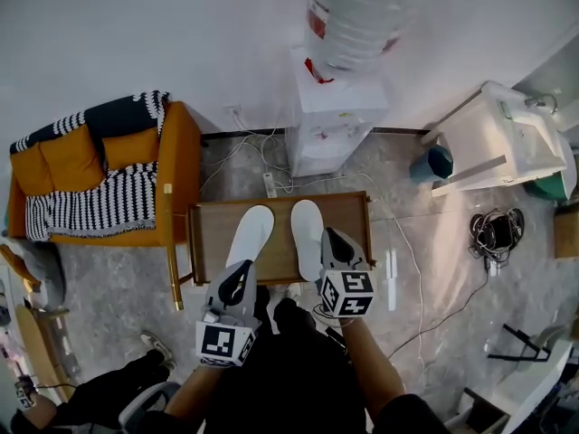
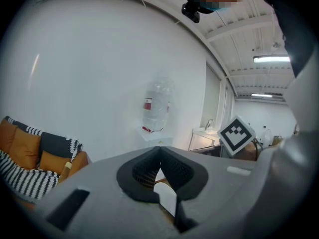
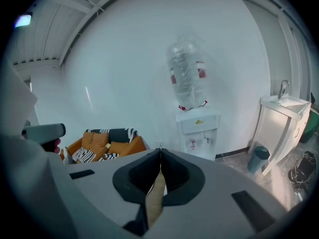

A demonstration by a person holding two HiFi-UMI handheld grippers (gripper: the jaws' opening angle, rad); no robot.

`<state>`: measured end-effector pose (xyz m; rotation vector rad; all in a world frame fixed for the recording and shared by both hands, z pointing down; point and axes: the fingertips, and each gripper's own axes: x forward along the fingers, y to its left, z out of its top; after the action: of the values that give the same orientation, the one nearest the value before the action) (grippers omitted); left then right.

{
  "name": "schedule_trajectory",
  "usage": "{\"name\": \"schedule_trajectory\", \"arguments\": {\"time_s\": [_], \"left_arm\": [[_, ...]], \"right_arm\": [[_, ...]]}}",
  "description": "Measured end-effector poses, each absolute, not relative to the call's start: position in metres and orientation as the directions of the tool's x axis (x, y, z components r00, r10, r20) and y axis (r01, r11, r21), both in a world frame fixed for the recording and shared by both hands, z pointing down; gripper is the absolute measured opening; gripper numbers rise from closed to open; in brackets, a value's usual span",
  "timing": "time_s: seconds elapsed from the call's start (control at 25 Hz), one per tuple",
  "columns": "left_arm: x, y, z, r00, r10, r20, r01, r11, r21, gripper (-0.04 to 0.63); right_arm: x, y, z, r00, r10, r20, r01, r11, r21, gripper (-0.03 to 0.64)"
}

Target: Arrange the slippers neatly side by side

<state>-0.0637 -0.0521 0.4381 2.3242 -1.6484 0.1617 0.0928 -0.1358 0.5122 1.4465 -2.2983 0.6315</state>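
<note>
Two white slippers lie side by side, toes pointing away, on a low wooden table (image 1: 208,242): the left slipper (image 1: 251,233) and the right slipper (image 1: 305,233). My left gripper (image 1: 240,274) hovers at the near end of the left slipper with its jaws shut and nothing between them; in the left gripper view the left gripper (image 2: 159,149) points up towards the wall. My right gripper (image 1: 331,237) is beside the right slipper's right edge, also shut and empty. In the right gripper view the tips of the right gripper (image 3: 160,151) meet, with wood showing below them.
An orange sofa (image 1: 136,147) with a black-and-white blanket stands left of the table. A water dispenser (image 1: 336,116) is against the wall behind it. At the right are a white washstand (image 1: 507,138), a blue bin (image 1: 440,163) and coiled cables (image 1: 496,229) on the floor.
</note>
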Motion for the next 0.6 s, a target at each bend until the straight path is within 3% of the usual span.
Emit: {"name": "schedule_trajectory", "arguments": {"time_s": [0.28, 0.6], "left_arm": [[-0.068, -0.050, 0.442, 0.317, -0.909, 0.269, -0.945, -0.282, 0.163, 0.014], [-0.071, -0.063, 0.463, 0.317, -0.900, 0.301, -0.948, -0.294, 0.119, 0.014]], "right_arm": [[0.082, -0.094, 0.455, -0.438, -0.820, 0.369, -0.897, 0.422, -0.127, 0.014], [0.067, -0.072, 0.428, -0.489, -0.805, 0.335, -0.870, 0.476, -0.127, 0.014]]}}
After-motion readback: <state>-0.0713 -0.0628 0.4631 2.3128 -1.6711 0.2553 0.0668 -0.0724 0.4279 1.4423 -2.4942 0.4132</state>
